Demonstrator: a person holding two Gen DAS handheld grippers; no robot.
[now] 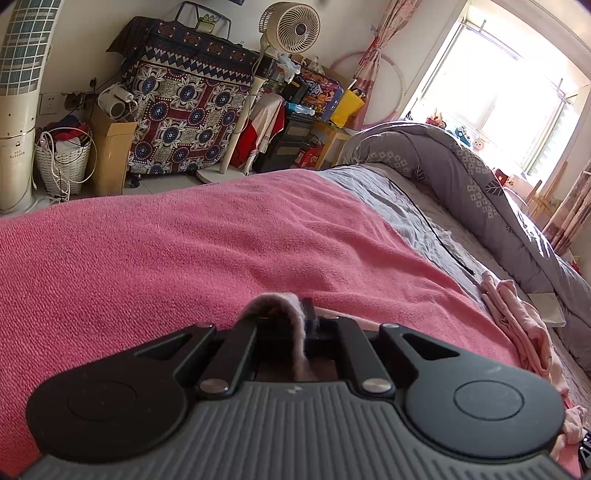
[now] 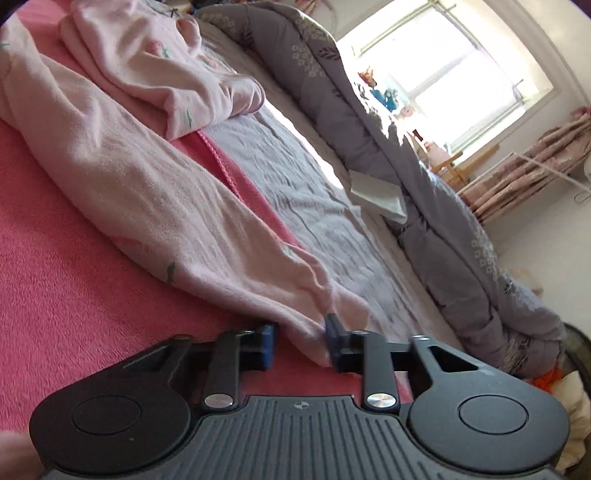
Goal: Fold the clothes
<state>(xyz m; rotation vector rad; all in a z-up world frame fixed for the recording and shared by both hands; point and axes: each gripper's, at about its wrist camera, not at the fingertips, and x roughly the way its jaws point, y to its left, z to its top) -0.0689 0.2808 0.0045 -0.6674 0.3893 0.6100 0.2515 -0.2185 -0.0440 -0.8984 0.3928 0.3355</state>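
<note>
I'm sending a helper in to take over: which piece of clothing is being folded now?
Find the pink blanket spread on the bed. A long pale pink garment lies across it, its near end between the open jaws of the right claw. Unlike the bunched pale pink top behind it, it is stretched out flat.

I count two black two-finger grippers, my left gripper (image 1: 286, 317) and my right gripper (image 2: 300, 341). Pale pink soft cotton garments: two, one long piece (image 2: 155, 206) stretched across the bed and one bunched piece (image 2: 159, 70) toward the far edge. One coral-pink terry blanket (image 1: 184, 251) covers the bed, with one grey wrinkled sheet (image 2: 295, 192) beside it and one grey leaf-print quilt (image 1: 461, 177) rolled along the far edge. Off the bed I count one cream pedestal fan (image 1: 290, 27), one white woven laundry basket (image 1: 62, 162), one brown cardboard box (image 1: 110, 155), one pink hoop (image 1: 369, 85) and one yellow bag (image 1: 345, 105).
</note>
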